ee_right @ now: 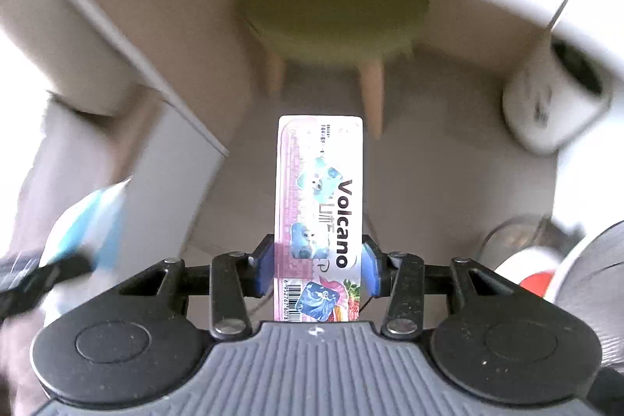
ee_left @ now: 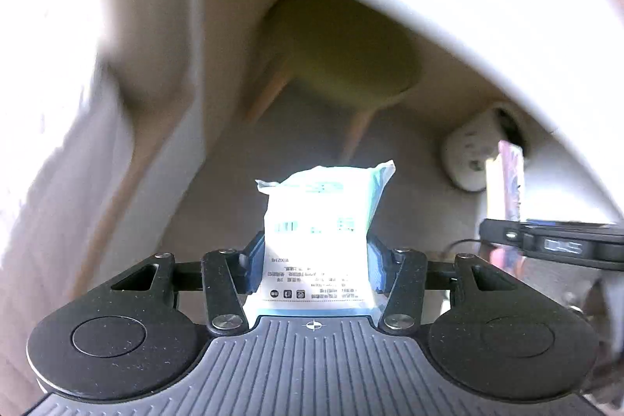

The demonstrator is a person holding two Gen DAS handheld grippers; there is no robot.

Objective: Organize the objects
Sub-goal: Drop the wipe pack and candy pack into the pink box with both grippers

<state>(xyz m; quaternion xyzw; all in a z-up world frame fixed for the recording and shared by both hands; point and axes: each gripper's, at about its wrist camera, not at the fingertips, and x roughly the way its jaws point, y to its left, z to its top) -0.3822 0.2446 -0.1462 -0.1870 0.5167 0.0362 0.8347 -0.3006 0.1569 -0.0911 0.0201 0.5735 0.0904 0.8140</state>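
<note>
- The left gripper (ee_left: pixel 316 262) is clenched on a white packet (ee_left: pixel 318 236), blue pads pressing its two side edges low down, with the packet standing up between the fingers.
- The packet looks soft and light, a sealed plastic pouch with printed text; I judge it will crumple under a hard squeeze, so a hold across the fuller lower body, as here, suits it better than the thin crimped top edge.
- The right gripper (ee_right: pixel 318 266) is clamped on a pink pack (ee_right: pixel 319 205) marked "Volcano", held by its long edges near the barcode end, most of its length sticking out forward.
- The pack seems light, stiff and flat, with a glossy wrapper that may be slippery; held so near one end it could pivot, so a grip closer to the middle would probably be steadier.
- Both things are in the air, clear of any bench.
- Beyond them, blurred, stands a green stool (ee_right: pixel 337 6) on pale legs, on the floor (ee_right: pixel 448 182).
- To the right of it a white tub (ee_right: pixel 553 104) lies near the wall.
- From the left view, the pack and right gripper show at the right edge.
</note>
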